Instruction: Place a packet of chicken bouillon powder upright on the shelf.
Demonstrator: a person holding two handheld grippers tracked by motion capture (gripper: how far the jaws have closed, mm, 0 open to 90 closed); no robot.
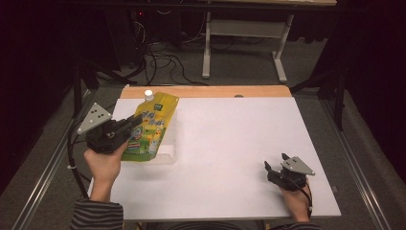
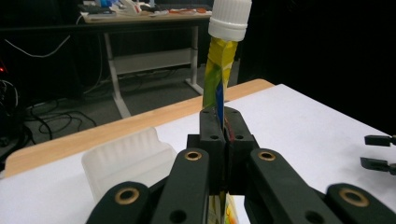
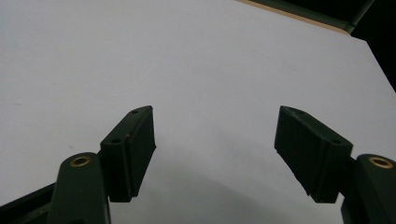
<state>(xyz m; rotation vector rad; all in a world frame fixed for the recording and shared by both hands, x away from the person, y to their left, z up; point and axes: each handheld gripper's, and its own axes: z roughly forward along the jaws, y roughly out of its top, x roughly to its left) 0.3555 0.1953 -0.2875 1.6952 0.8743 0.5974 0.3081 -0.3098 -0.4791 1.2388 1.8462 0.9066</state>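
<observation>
Two grippers are at work over the white counter [image 1: 230, 158]. The left gripper [image 1: 128, 125], held in the person's left hand [image 1: 103, 165] near the counter's left edge, has its jaws clamped together on a yellow pouch [image 1: 149, 129]. In the left gripper view the pouch [image 2: 215, 79] stands edge-on between the jaws, rising to a white cap [image 2: 229, 18] at the top. From the high view the pouch slants up and away from the gripper, its cap [image 1: 149, 94] close to the counter's wooden far edge [image 1: 206, 91]. A clear plastic tray [image 1: 168, 146] sits on the counter just beside and under the pouch; in the left gripper view the tray [image 2: 126, 161] shows to the left of the jaws.

The right gripper [image 1: 276, 164] rests low near the counter's front right, well apart from the pouch, held in the right hand [image 1: 296, 200]. Its jaws stand wide apart with nothing between them, pointing across bare counter [image 3: 187, 60].
</observation>
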